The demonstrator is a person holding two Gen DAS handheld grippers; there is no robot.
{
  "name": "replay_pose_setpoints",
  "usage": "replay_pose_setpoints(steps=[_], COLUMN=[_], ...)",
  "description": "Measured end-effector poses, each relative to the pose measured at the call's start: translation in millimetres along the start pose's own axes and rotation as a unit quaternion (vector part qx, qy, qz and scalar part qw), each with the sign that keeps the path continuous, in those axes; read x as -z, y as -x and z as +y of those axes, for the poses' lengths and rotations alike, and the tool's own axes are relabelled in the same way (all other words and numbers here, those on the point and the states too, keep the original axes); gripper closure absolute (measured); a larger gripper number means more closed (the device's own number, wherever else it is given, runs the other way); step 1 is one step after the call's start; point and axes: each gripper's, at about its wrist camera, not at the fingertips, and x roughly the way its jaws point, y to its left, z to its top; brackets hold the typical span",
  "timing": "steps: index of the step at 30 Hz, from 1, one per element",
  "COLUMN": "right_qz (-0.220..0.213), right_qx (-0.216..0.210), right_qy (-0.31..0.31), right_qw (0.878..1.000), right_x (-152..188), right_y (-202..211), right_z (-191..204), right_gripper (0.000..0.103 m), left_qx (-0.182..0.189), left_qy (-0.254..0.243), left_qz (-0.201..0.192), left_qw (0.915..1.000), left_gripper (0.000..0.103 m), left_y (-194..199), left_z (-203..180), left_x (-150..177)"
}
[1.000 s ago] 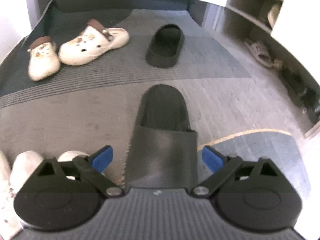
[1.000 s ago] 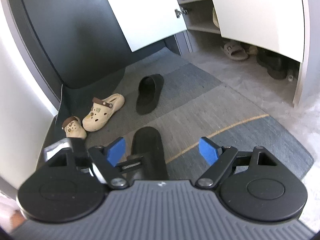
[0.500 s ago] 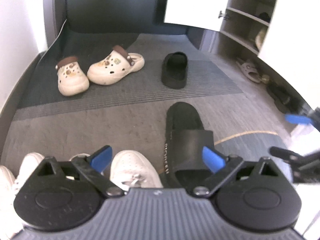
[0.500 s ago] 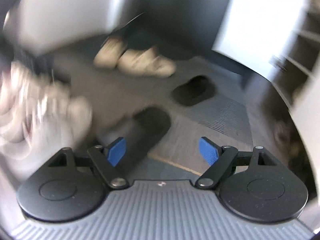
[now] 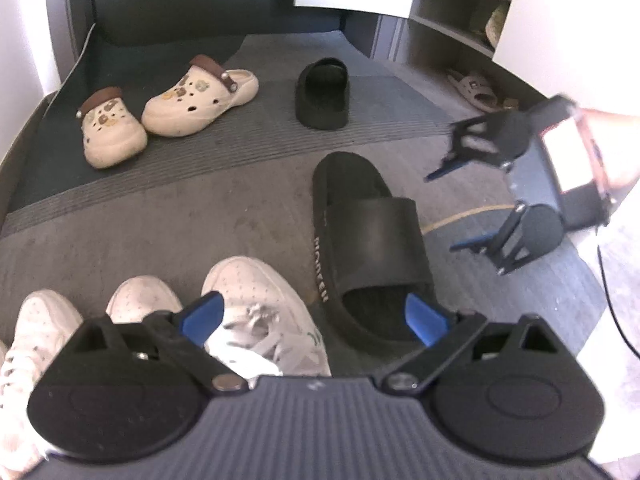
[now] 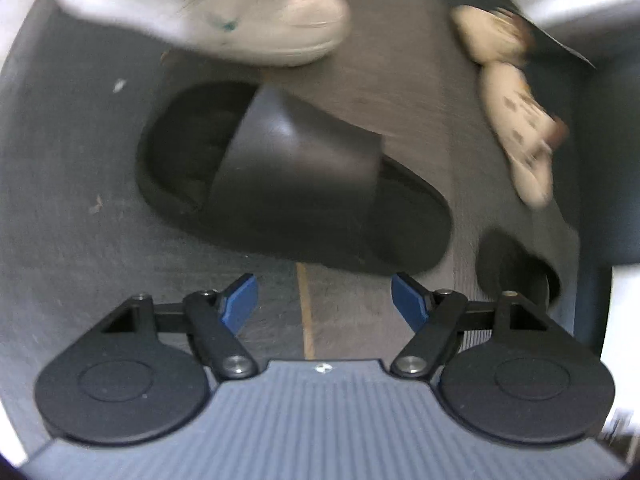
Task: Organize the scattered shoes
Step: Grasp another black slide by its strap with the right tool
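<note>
Left tool (image 5: 314, 318): blue-tipped fingers spread wide, nothing between the pads; it hangs over the heel of a black rubber slide sandal (image 5: 366, 236) and a white lace-up sneaker (image 5: 260, 312) just beside it. More white sneakers (image 5: 40, 332) lie at the left edge.

Right tool (image 6: 324, 300): jaws closing, still apart, with only the grey floor mat (image 6: 80, 220) between them; the black sandal lies just ahead of the fingertips, not touched. In the left view this tool (image 5: 448, 208) hangs to the sandal's right.

A second black slide sandal (image 5: 322, 94) lies further back on the mat, well apart from the first. A pair of cream clogs with brown straps (image 5: 168, 108) sits to its left. An open shoe cabinet (image 5: 460, 20) stands at upper right.
</note>
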Motion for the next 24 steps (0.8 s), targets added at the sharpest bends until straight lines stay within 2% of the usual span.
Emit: replay_pose_setpoints(steps=[2,4,6,8,12,15,17,19,21,24], right_qz=[-0.005,-0.010,-0.014,-0.019,-0.030,-0.033,-0.038,-0.038,-0.039,-0.032], right_qx=[0.000,-0.013,-0.023,-0.026,-0.063,-0.083,-0.090,-0.097,-0.106,-0.111], right_qy=[0.056,0.067,0.105,0.130,0.169,0.190,0.183,0.173,0.149,0.111], right_qw=[0.998,0.998,0.994,0.991,0.983,0.978,0.978,0.979,0.982,0.987], right_x=[0.2,1.2,-0.4,-2.0,1.3,1.0,-0.6,-3.0,-1.3,2.2], right_y=[-14.0,-26.1,-34.3,-36.3,-40.3,-44.8,-43.6,-42.3,-38.7,-30.9], right_z=[-2.5,-11.5,-10.1,-6.2,-5.5,-4.7,-4.6,-5.6,-9.5,-14.4], right_gripper=[0.027,0.028,0.029,0.029,0.030,0.042,0.043,0.046,0.052,0.068], left_qx=[0.004,0.005,0.007,0.011,0.021,0.035,0.056,0.065,0.068,0.070], left_qy=[-0.011,-0.021,-0.020,-0.021,-0.028,-0.013,0.009,0.018,0.010,0.007], left_qz=[-0.015,-0.031,-0.030,-0.020,-0.003,0.024,0.050,0.053,0.049,0.047], left_qw=[0.9998,0.9993,0.9993,0.9995,0.9994,0.9990,0.9972,0.9963,0.9964,0.9964], left_gripper=[0.004,0.004,0.004,0.004,0.004,0.004,0.004,0.004,0.004,0.004], left_y=[-2.2,-5.4,-11.6,-18.9,-31.4,-43.2,-51.7,-52.9,-53.4,-52.8], left_z=[-0.3,-1.1,-3.4,-6.5,-11.9,-12.1,-10.6,-9.7,-13.4,-17.2], left_x=[-2.2,-4.1,-4.9,-3.5,1.7,2.4,1.4,0.9,0.3,0.4])
